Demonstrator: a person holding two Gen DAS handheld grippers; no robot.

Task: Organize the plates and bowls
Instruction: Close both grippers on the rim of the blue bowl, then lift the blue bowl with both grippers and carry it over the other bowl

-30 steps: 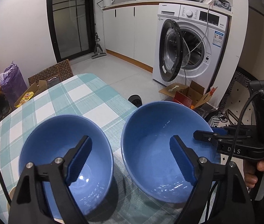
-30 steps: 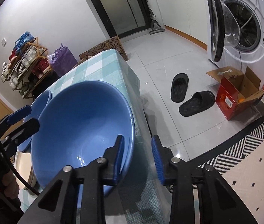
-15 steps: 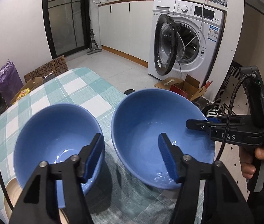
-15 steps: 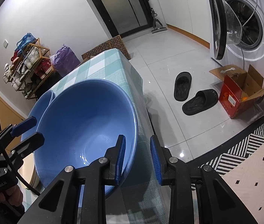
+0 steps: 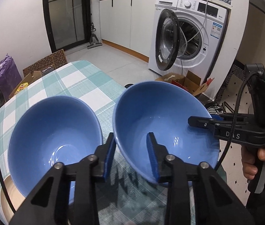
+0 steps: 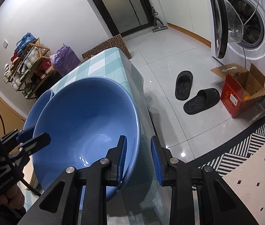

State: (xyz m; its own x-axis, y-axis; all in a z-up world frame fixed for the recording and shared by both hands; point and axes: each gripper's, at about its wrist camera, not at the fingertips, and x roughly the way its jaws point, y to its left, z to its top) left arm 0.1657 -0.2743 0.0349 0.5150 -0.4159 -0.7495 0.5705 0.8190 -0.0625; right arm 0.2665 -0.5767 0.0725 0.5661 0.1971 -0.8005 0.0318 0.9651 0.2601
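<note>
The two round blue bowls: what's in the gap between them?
In the left wrist view, one blue pad of the left tongs, over checked tablecloth, sits between left bowl and right bowl.

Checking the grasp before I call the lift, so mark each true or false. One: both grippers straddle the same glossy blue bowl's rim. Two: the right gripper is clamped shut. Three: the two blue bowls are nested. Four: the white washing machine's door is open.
1. Both the left gripper and the right gripper straddle the rim of the glossy blue bowl nearer the table edge. True.
2. The right gripper is clamped shut. False: its jaws stand apart, one finger inside the rim and one outside.
3. The bowls are nested. False: the second blue bowl sits beside the first on the teal checked tablecloth.
4. The white washing machine's round door is open. True.
</note>
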